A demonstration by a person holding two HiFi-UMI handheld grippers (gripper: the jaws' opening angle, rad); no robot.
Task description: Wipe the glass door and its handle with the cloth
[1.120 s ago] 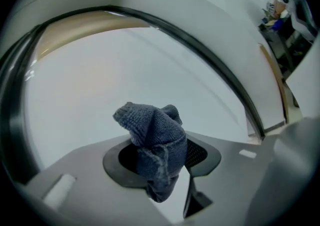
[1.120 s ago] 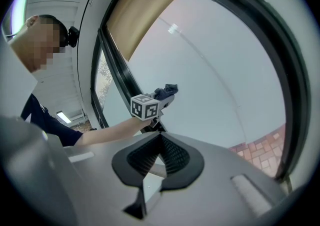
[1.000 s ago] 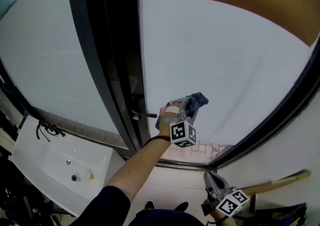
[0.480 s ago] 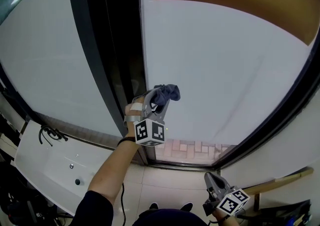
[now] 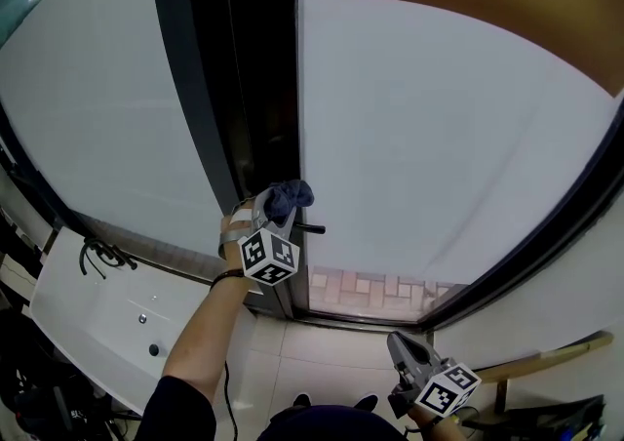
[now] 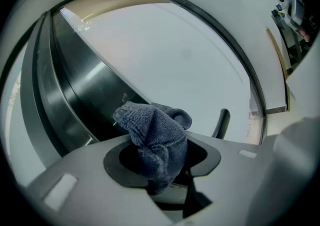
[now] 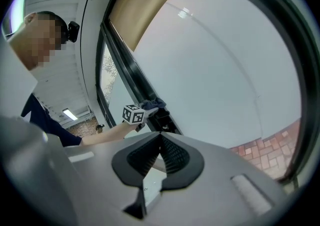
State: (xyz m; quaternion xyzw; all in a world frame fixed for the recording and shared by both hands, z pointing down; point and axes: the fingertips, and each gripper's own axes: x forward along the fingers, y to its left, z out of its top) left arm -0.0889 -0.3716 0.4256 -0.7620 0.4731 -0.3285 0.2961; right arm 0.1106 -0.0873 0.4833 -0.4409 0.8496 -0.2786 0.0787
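Observation:
A frosted glass door (image 5: 439, 127) fills the right half of the head view, beside a dark metal frame (image 5: 249, 88). Its black lever handle (image 5: 310, 228) juts out at the door's left edge. My left gripper (image 5: 278, 205) is shut on a bunched blue-grey cloth (image 5: 290, 196), and the cloth sits against the frame just left of the handle. In the left gripper view the cloth (image 6: 156, 142) bulges from the jaws, with the handle (image 6: 221, 122) to its right. My right gripper (image 5: 402, 351) hangs low, shut and empty, away from the door (image 7: 215, 65).
A second frosted panel (image 5: 88, 107) stands left of the frame. Below it lies a white sill (image 5: 117, 312) with a black cable. Brick paving (image 5: 380, 291) shows through the door's clear bottom strip. A wooden stick (image 5: 526, 361) lies at lower right.
My left gripper has carried the cloth leftward across the glass, from the pane to the door's edge by the handle. The right gripper has barely moved.

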